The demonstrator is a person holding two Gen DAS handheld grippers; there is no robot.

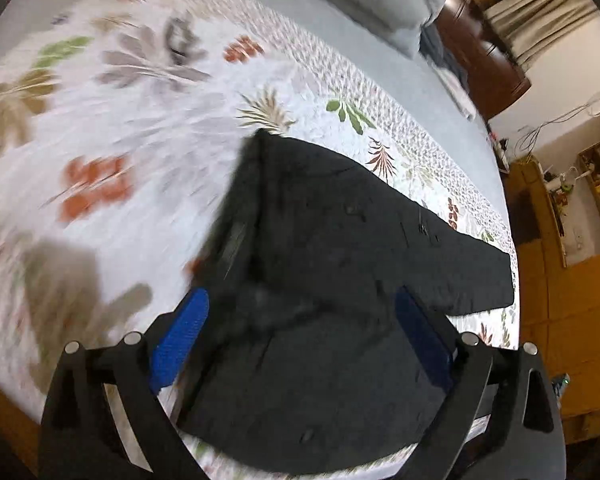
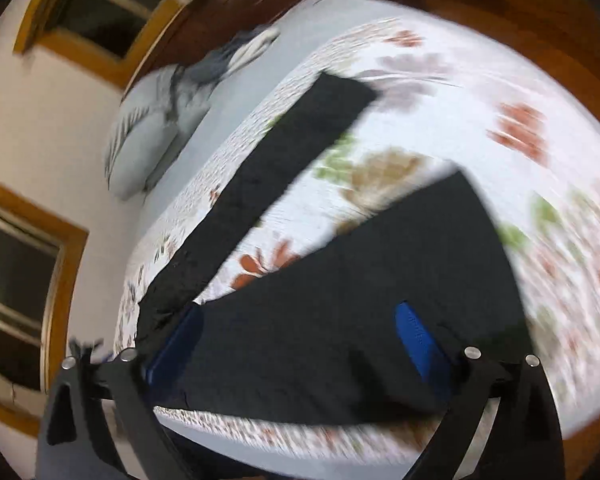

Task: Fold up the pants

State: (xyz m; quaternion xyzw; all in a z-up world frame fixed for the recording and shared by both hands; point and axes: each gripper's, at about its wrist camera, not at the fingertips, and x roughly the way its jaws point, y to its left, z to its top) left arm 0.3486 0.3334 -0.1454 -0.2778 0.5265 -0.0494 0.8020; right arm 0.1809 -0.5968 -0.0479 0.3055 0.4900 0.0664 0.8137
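— Where the left gripper [image 1: 300,344] is seen from its own camera, how are its fingers set?

— The 2 blue fingers [image 1: 178,340] are held wide apart, and nothing is pinched by them. The black pants [image 1: 340,280] are spread between and ahead of the fingers, on a floral bedspread [image 1: 120,120]. 1 dark corner is raised just ahead of the left finger, and 1 leg is stretched away past the right finger toward the edge of the bed. Whether the cloth is touched by the pads cannot be told.

— And the right gripper [image 2: 300,344]?

— Its 2 fingers [image 2: 414,336] are likewise spread, with no cloth gripped. The wide part of the pants [image 2: 360,300] is laid between the fingers and beyond them. 1 leg is run out ahead of the left finger, a long dark strip across the bedspread [image 2: 480,120], and a wedge of bare print is left between that leg and the rest of the garment.

— What else is shown?

— A grey pillow [image 2: 152,132] is seen far ahead of the left finger, near a wooden headboard [image 2: 204,24]. Much of both views is blurred.
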